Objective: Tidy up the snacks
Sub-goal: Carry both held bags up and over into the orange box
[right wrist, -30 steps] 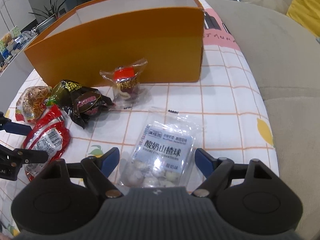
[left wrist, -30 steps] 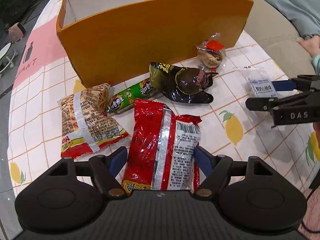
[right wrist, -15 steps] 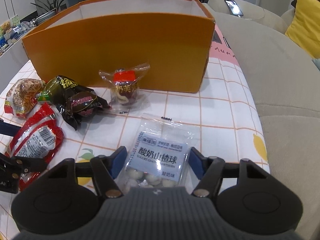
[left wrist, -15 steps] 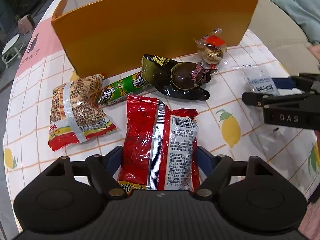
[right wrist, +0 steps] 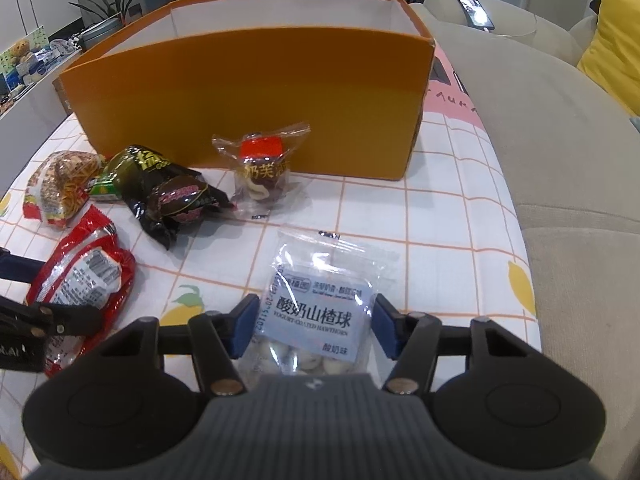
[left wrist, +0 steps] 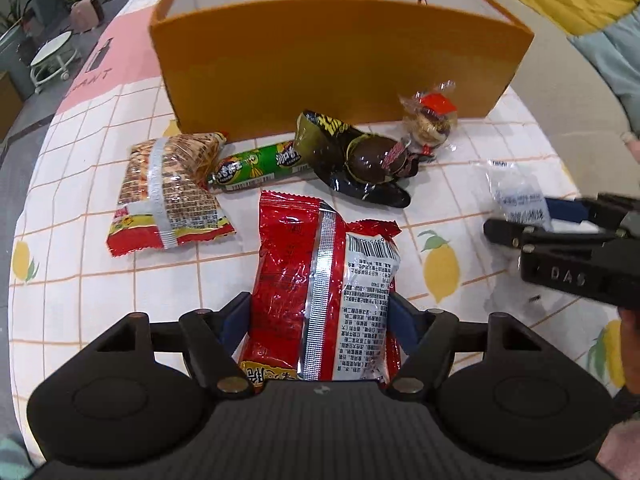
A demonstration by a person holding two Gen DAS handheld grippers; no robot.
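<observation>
A red snack packet (left wrist: pixel 304 280) lies on the checked tablecloth between the fingers of my left gripper (left wrist: pixel 320 314). The jaws are closing. The blue pads (left wrist: pixel 236 316) come right up to its sides, and the wrapper shows no squeeze. My right gripper (right wrist: pixel 316 320) is closing on a clear packet of yogurt hawthorn balls (right wrist: pixel 316 312). That gripper's pads (right wrist: pixel 244 324) press its sides, which pinch in there. Behind stands the open orange box (left wrist: pixel 320 64). In front of it lie a noodle snack bag (left wrist: pixel 168 192), a green sausage (left wrist: pixel 256 166), a dark wrapped snack (left wrist: pixel 360 160) and a small clear-wrapped cake (left wrist: pixel 430 120).
The table (right wrist: pixel 440 208) is round, with a lemon-print checked cloth. A beige sofa (right wrist: pixel 560 160) runs close along its right side, with a phone (right wrist: pixel 476 12) on its arm. The two grippers sit side by side near the front edge, each seen at the edge of the other's view.
Both grippers' jaws have narrowed around their packets, the right one much more. The left wrist has rolled a little, so the box and snacks have tilted in its view.
</observation>
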